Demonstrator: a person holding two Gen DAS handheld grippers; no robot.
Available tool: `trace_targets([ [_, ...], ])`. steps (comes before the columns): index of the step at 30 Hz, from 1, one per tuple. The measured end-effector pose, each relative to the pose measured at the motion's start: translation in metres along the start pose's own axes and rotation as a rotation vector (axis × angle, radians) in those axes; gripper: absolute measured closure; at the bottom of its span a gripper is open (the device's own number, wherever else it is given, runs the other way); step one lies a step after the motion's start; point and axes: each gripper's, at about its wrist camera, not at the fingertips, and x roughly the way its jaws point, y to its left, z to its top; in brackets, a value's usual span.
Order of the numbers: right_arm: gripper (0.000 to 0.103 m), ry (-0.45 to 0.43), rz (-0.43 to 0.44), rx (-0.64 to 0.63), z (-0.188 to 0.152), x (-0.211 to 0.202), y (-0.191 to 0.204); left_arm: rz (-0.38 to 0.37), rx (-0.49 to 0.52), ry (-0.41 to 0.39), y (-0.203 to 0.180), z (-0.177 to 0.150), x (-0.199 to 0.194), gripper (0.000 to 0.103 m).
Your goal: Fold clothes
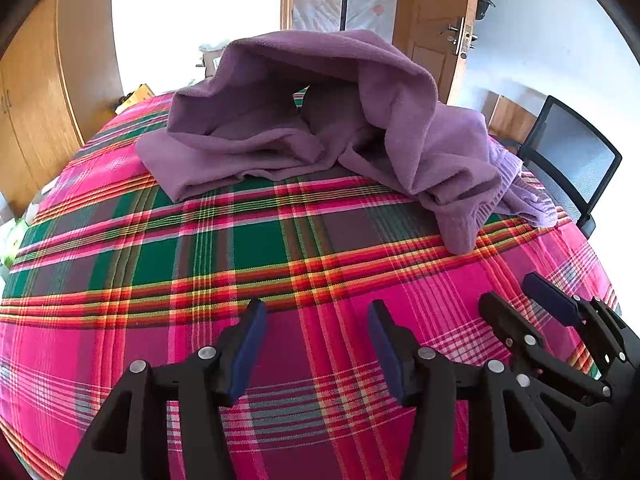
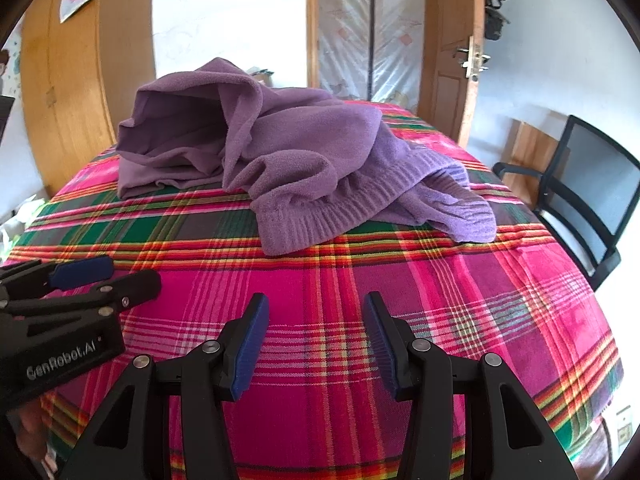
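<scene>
Black left tongs (image 1: 317,344) and right tongs (image 2: 316,340), blue ribbed pads, silver rivets, white GenRobot.AI lettering

Left wrist: looked down along its fingers over the plaid cloth (image 1: 280,240).
Right wrist: same slant, just beside.
Shared: purple garment (image 1: 320,120), door (image 2: 456,60).

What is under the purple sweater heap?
The purple sweater lies crumpled on the plaid tablecloth, which shows all around it. Its folds form a hollow showing only more purple fabric. Whatever lies beneath the heap is covered.
</scene>
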Motion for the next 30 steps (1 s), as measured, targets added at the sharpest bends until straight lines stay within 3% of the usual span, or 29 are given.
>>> trace_targets([
  [2,0.052,0.010,0.033,0.023,0.001,-0.002,-0.009,0.000,0.006,0.013,-0.001,0.003,0.001,0.050],
  [7,0.052,0.000,0.089,0.176,0.003,-0.005,-0.047,-0.127,0.020,0.048,-0.009,0.015,0.001,0.050],
  [15,0.054,-0.049,0.042,0.222,0.019,-0.009,-0.087,-0.227,0.077,0.006,-0.016,0.058,-0.006,0.050],
  [18,0.053,-0.057,0.030,0.227,0.029,-0.009,-0.099,-0.219,0.074,0.001,-0.024,0.066,-0.011,0.050],
  [24,0.053,-0.068,0.012,0.190,0.048,-0.003,-0.109,-0.283,0.004,0.111,-0.029,0.090,0.009,0.050],
  [30,0.053,-0.038,0.014,0.189,0.061,0.011,-0.126,-0.354,-0.013,0.165,-0.041,0.097,0.018,0.050],
])
